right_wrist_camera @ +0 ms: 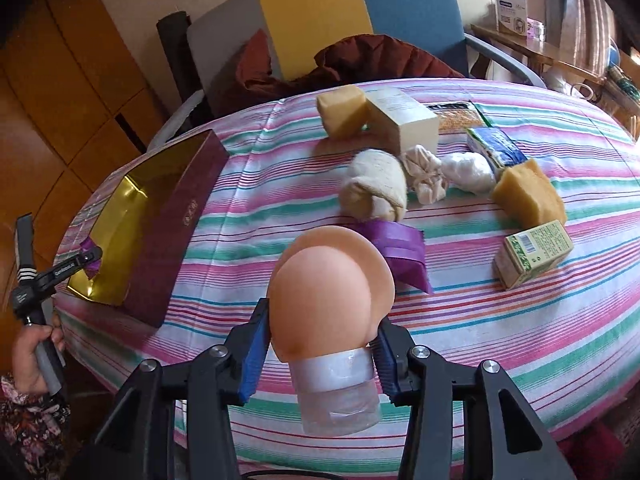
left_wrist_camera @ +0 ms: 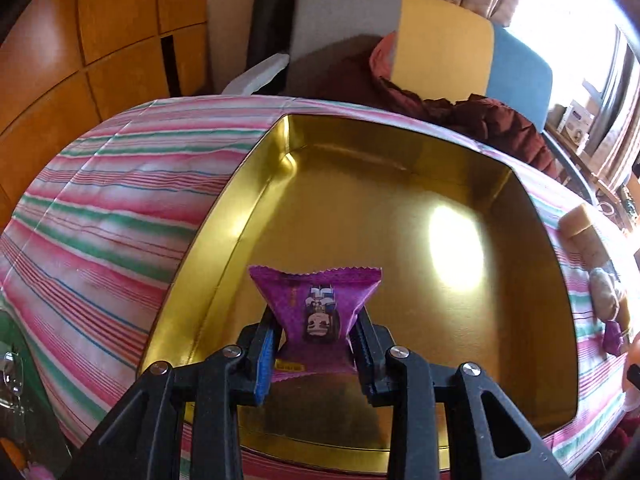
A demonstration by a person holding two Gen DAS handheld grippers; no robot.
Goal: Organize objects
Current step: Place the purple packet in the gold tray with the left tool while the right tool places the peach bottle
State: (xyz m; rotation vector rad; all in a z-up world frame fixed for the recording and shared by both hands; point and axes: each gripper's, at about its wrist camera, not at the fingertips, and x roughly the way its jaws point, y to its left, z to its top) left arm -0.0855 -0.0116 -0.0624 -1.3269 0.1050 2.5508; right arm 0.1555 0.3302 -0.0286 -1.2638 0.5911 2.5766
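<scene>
My left gripper [left_wrist_camera: 316,336] is shut on a purple snack packet [left_wrist_camera: 318,308] and holds it over the near part of the gold-lined box [left_wrist_camera: 224,240]. In the right wrist view the same left gripper [right_wrist_camera: 90,264] shows at the box's near corner, the box [right_wrist_camera: 160,232] being maroon outside. My right gripper [right_wrist_camera: 320,340] is shut on a peach-coloured sponge in a clear holder [right_wrist_camera: 324,300], lifted above the striped tablecloth [right_wrist_camera: 480,320]. A second purple packet [right_wrist_camera: 400,248] lies on the cloth just behind the sponge.
Farther back on the cloth lie rolled cream socks [right_wrist_camera: 376,188], a knotted cloth [right_wrist_camera: 424,176], a white bundle [right_wrist_camera: 468,174], yellow sponges [right_wrist_camera: 528,196], a beige carton [right_wrist_camera: 404,122], a green carton [right_wrist_camera: 532,252] and a blue pack [right_wrist_camera: 496,150]. A chair with a dark red jacket [right_wrist_camera: 360,60] stands behind the table.
</scene>
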